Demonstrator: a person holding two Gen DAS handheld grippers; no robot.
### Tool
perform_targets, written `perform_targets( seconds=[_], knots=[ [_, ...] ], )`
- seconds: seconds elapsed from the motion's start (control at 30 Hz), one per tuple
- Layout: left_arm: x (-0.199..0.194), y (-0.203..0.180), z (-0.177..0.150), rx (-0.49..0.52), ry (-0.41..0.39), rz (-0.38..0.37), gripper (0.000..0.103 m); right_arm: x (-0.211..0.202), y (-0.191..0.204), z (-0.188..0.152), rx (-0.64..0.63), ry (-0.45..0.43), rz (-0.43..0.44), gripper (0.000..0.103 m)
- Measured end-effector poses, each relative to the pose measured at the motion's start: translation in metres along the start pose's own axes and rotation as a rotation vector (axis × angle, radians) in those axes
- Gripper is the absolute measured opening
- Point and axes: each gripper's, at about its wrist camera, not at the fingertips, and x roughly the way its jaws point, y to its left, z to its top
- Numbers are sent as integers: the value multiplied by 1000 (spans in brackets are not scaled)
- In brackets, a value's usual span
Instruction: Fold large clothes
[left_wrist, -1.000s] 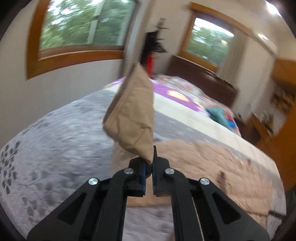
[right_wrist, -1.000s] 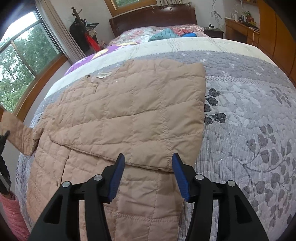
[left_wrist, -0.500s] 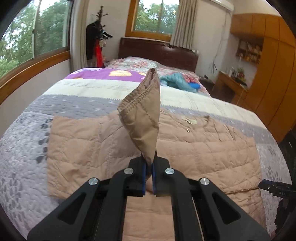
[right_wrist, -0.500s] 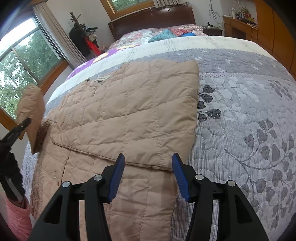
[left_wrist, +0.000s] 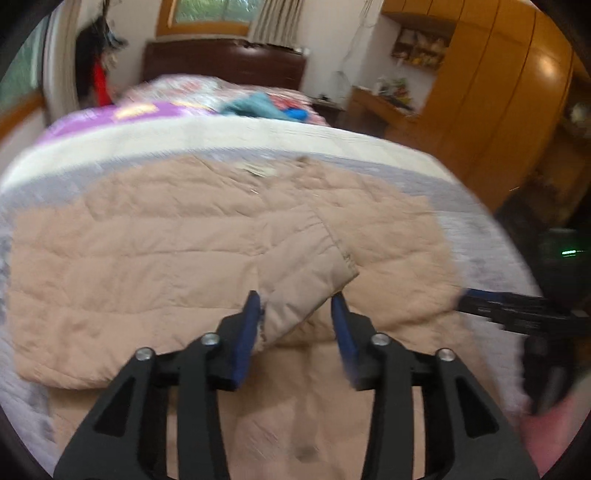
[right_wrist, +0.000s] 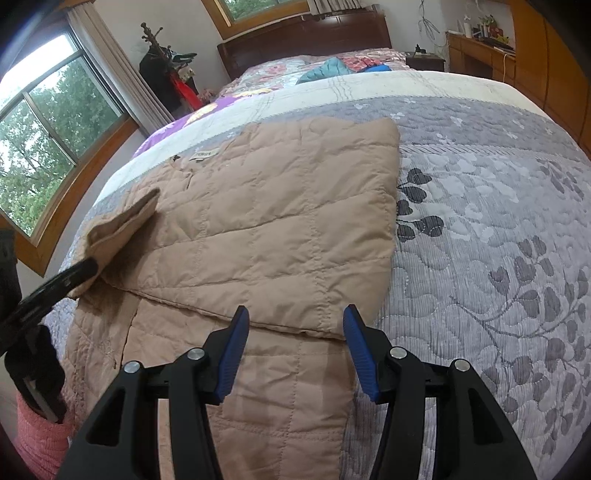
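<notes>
A tan quilted jacket (left_wrist: 147, 240) (right_wrist: 277, 221) lies spread on the bed, its right side folded over the body. Its left sleeve (left_wrist: 306, 266) (right_wrist: 122, 225) lies across the jacket's body, cuff end between the fingers of my left gripper (left_wrist: 295, 299). The jaws are opening, and a gap shows beside the right pad. In the right wrist view the left gripper (right_wrist: 74, 273) comes in from the left edge under the sleeve. My right gripper (right_wrist: 295, 314) stands open just above the jacket's folded edge with nothing gripped; it also shows at the right (left_wrist: 498, 306).
The grey leaf-patterned quilt (right_wrist: 480, 221) extends to the right of the jacket. Teal and blue clothes (right_wrist: 325, 70) lie near the dark headboard (right_wrist: 306, 33). Windows (right_wrist: 44, 147) and a coat stand (right_wrist: 166, 62) are on the left, a wooden wardrobe (left_wrist: 498, 92) on the right.
My left gripper swung from the window side over the jacket, bringing the raised sleeve down across the body, and its jaws parted. The right gripper stayed where it was.
</notes>
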Motion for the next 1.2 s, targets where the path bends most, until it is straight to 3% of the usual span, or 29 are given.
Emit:
perform_targets(
  seconds=[0.1, 0.3, 0.4, 0.5, 0.57, 0.67, 0.9, 0.97, 1.03, 1.1, 1.2],
  knots=[
    [-20, 22, -8, -55, -6, -66, 41, -2, 11, 1, -18, 7, 35, 54],
    [-59, 66, -16, -122, -52, -85, 44, -4, 41, 8, -55, 25, 62, 54],
    [-62, 86, -12, -158, -60, 12, 44, -1, 61, 14, -79, 48, 88, 54],
    [-46, 107, -8, -179, -30, 175, 42, 5, 85, 17, -110, 79, 119, 54],
    [-33, 122, -10, -207, 9, 206, 42, 13, 101, 22, -116, 104, 142, 54],
    [-1, 144, -20, -274, 106, 144, 41, 30, 119, 29, -106, 148, 183, 54],
    [-6, 148, -23, -304, 94, 106, 42, 86, 156, 42, -68, 267, 256, 54],
    [-15, 145, -26, -291, 79, 107, 42, 97, 165, 44, -79, 283, 250, 47],
    [-23, 140, -23, -274, 58, 125, 42, 105, 169, 44, -103, 289, 217, 20],
    [-35, 138, -21, -258, 24, 151, 42, 106, 171, 43, -121, 285, 216, 9],
    [-49, 136, -14, -241, -22, 194, 42, 89, 165, 46, -129, 237, 223, 6]
  ],
)
